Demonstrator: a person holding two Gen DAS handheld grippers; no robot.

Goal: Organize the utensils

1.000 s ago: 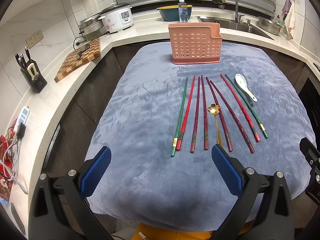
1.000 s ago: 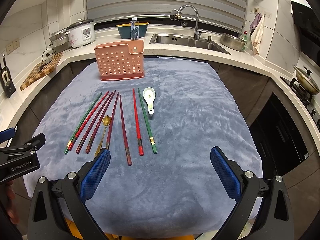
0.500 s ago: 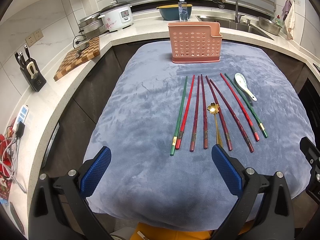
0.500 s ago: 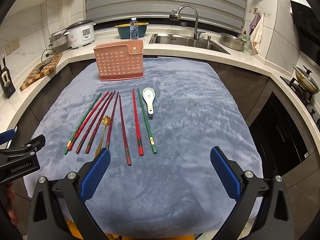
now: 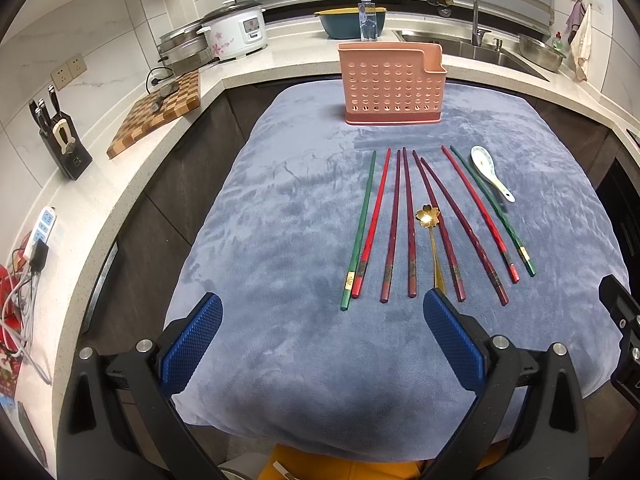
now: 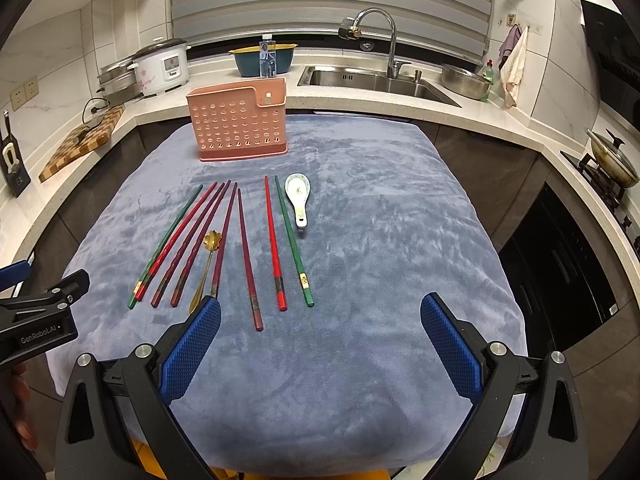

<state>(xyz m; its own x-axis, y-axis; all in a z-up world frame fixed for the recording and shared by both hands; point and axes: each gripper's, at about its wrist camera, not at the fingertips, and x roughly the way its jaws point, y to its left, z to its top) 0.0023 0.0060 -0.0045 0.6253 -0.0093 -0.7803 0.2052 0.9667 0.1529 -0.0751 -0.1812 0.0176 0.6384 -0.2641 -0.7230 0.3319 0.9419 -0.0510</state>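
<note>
You are in a home kitchen. A white worktop (image 6: 360, 102) runs along the far wall and bends round both sides. A steel sink (image 6: 376, 80) with a tall tap (image 6: 376, 36) sits at the far right. At the far left stands a white rice cooker (image 6: 162, 66), and near it a checked wooden cutting board (image 5: 158, 114) and a black knife block (image 5: 60, 142). A pan with a lid (image 6: 614, 158) rests on the gas stove (image 6: 600, 184) on the right. A cloth (image 6: 514, 70) hangs on the tiled wall by the sink.
</note>
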